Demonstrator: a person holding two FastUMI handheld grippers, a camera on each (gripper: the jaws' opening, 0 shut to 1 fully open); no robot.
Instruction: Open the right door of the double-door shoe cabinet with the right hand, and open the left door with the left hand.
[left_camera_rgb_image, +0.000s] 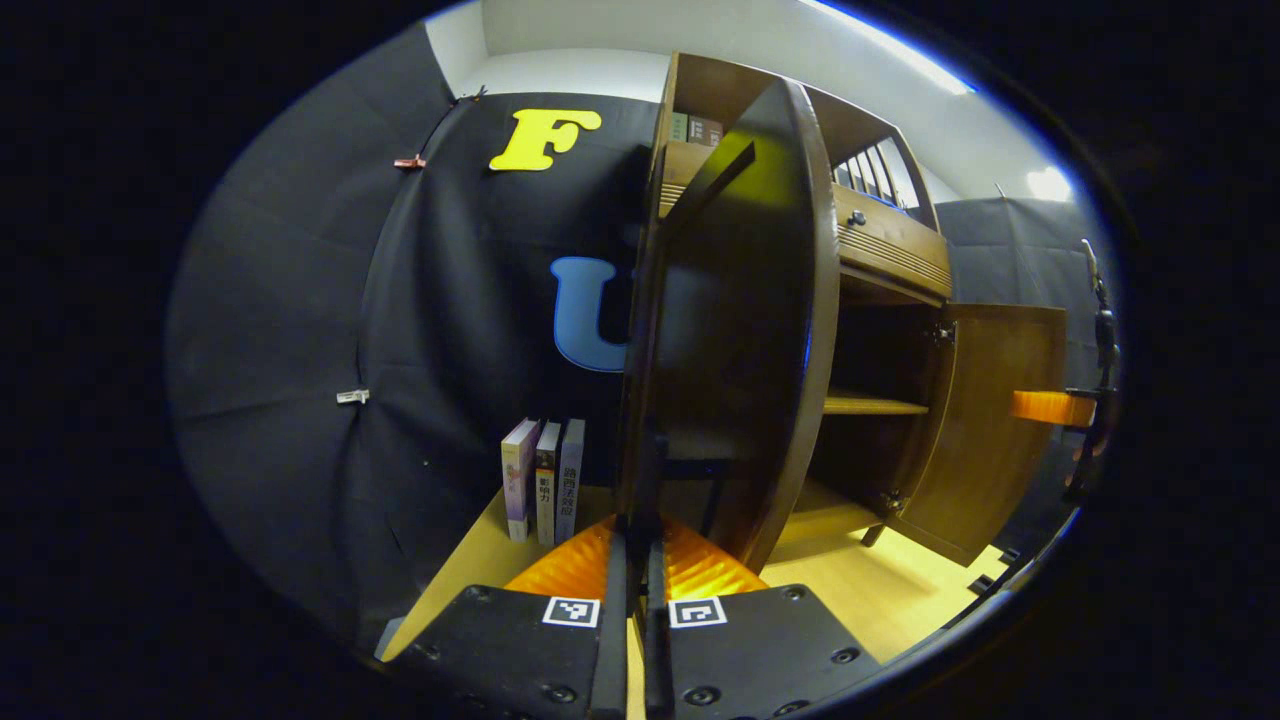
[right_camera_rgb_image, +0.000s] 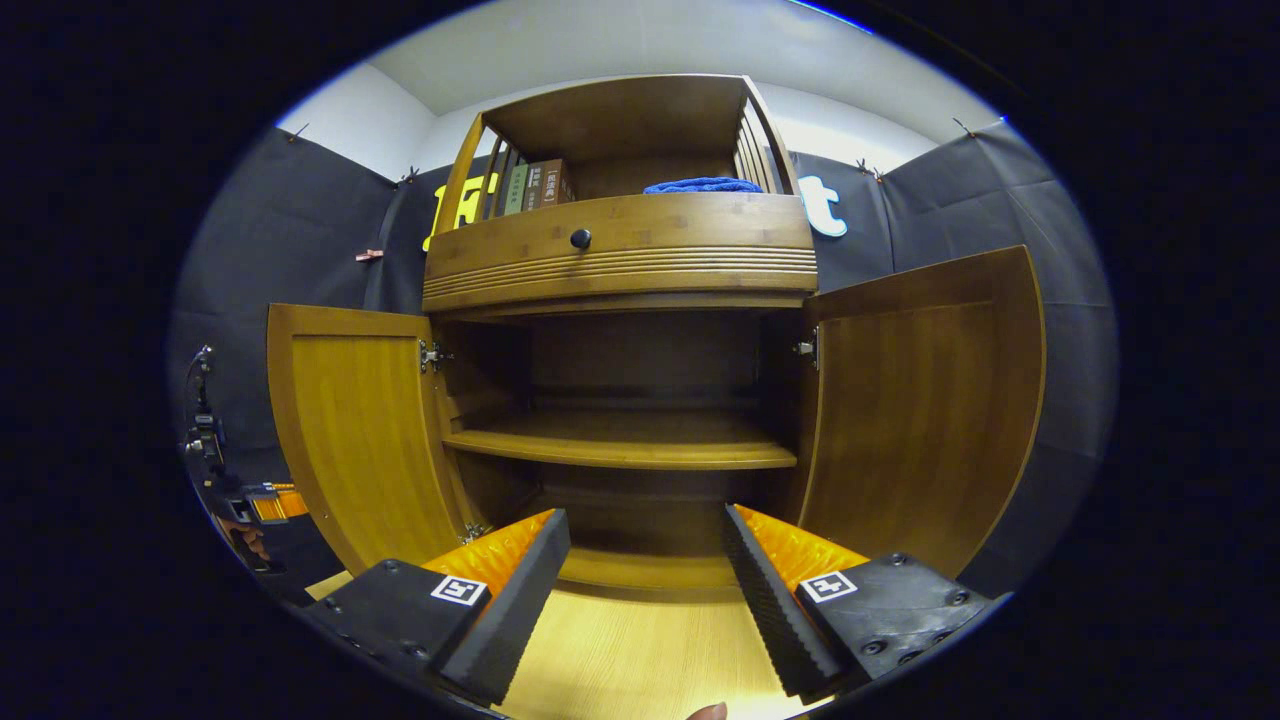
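Note:
The wooden shoe cabinet (right_camera_rgb_image: 620, 260) faces me with both lower doors swung wide. In the right gripper view the left door (right_camera_rgb_image: 360, 440) stands out to the left and the right door (right_camera_rgb_image: 920, 400) to the right. My right gripper (right_camera_rgb_image: 645, 560) is open in front of the bare inner shelf (right_camera_rgb_image: 620, 450), touching nothing. In the left gripper view the left door (left_camera_rgb_image: 740, 350) looms close and nearly edge-on, and my left gripper (left_camera_rgb_image: 635, 560) is shut on its free edge. The left gripper (right_camera_rgb_image: 255, 505) also shows beyond that door's outer edge. The right door (left_camera_rgb_image: 1000, 430) and right gripper (left_camera_rgb_image: 1060, 408) sit far right.
A drawer with a dark knob (right_camera_rgb_image: 580, 238) runs above the doors. The top shelf holds books (right_camera_rgb_image: 530, 185) and a blue cloth (right_camera_rgb_image: 705, 185). Three books (left_camera_rgb_image: 545, 480) stand on the light wooden floor (right_camera_rgb_image: 640, 650) left of the cabinet. Black cloth walls surround the booth.

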